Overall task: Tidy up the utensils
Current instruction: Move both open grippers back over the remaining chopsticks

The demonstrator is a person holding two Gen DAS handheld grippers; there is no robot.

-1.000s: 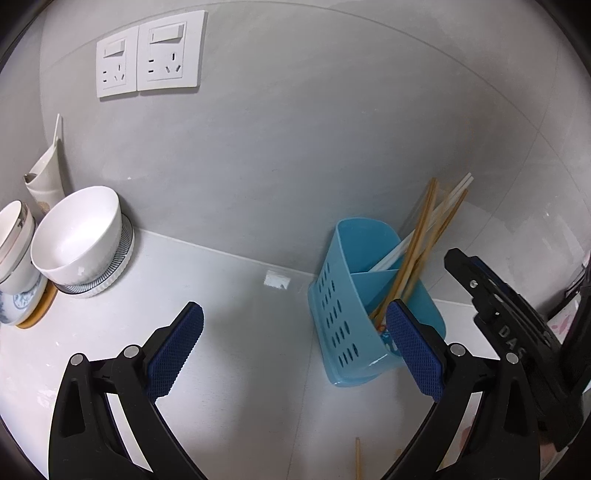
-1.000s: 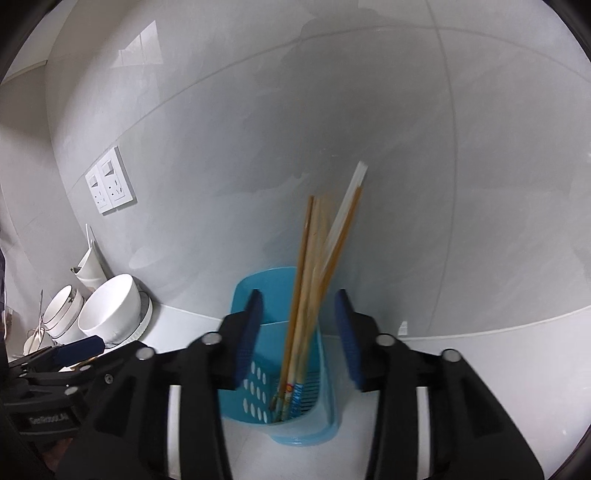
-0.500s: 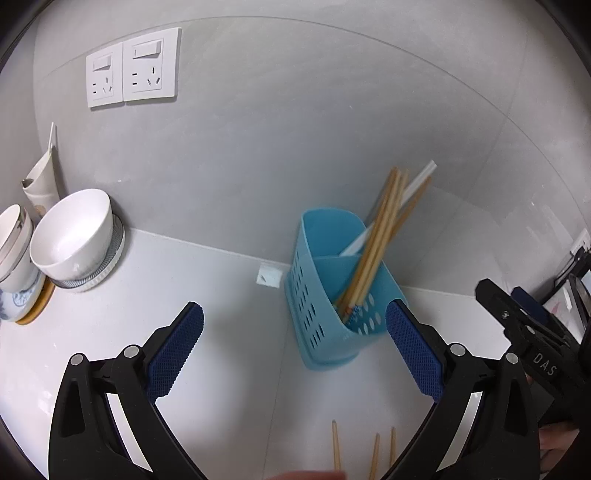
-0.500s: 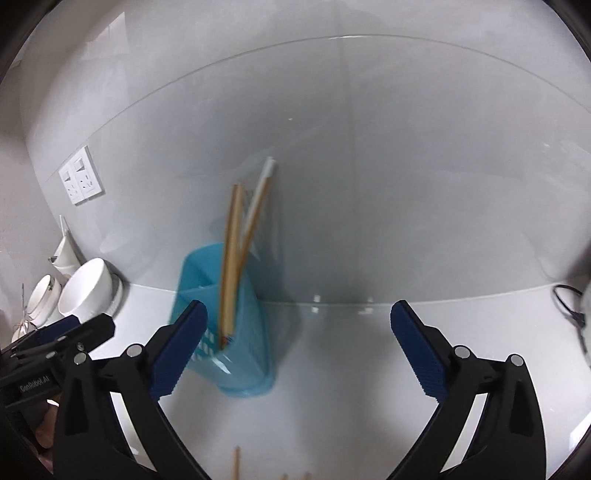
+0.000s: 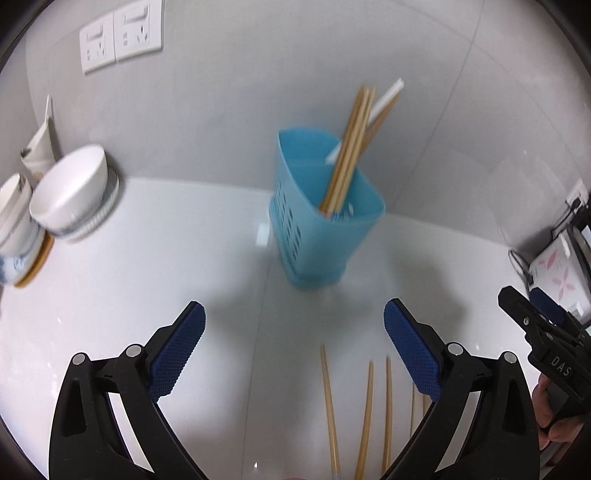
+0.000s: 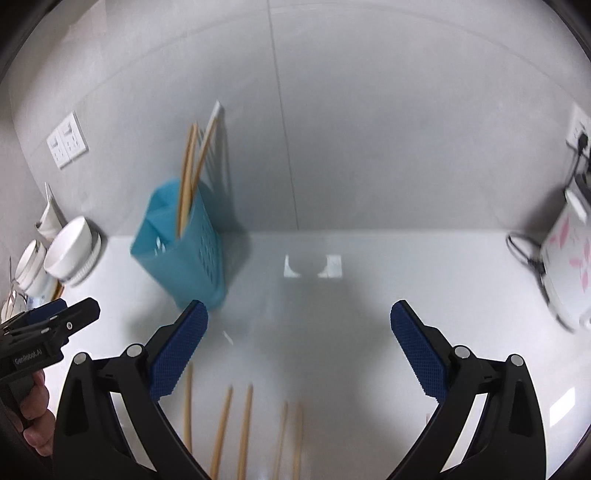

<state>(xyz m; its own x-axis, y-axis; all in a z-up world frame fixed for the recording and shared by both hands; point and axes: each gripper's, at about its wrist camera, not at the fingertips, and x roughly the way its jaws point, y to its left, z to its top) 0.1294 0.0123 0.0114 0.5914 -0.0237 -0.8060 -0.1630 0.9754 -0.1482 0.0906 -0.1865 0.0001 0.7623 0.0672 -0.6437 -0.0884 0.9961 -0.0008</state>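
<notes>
1. Nearest the cameras, both tongs stand wide with nothing between the pads: the left gripper (image 5: 293,354) spreads its blue pads over bare counter, and the right gripper (image 6: 299,354) does the same
2. Just under and ahead of them, the loose chopsticks (image 5: 364,406) lie on the white counter (image 5: 147,295), roughly side by side with their tips pointing toward the wall; in the right wrist view the same sticks (image 6: 240,428) sit low between the jaws, nearer the left-hand finger
3. Beyond them stands the blue utensil holder (image 5: 317,236), upright near the wall, well apart from the loose sticks; a bundle of chopsticks (image 5: 351,147) and one white stick lean in its nearer compartment
4. Farther left, white bowls (image 5: 70,192) are stacked by the wall, under the sockets (image 5: 122,35); a white appliance (image 6: 569,258) sits at the far right
5. My reading of the step: some sticks are already stowed and the hands are lining up for the next pick from the counter
6. The next move likely calls for lowering one gripper over a single stick or a pair, with the pads across its length, closing gently so it does not roll or scissor, then lifting and tipping it upright over the holder's mouth
</notes>
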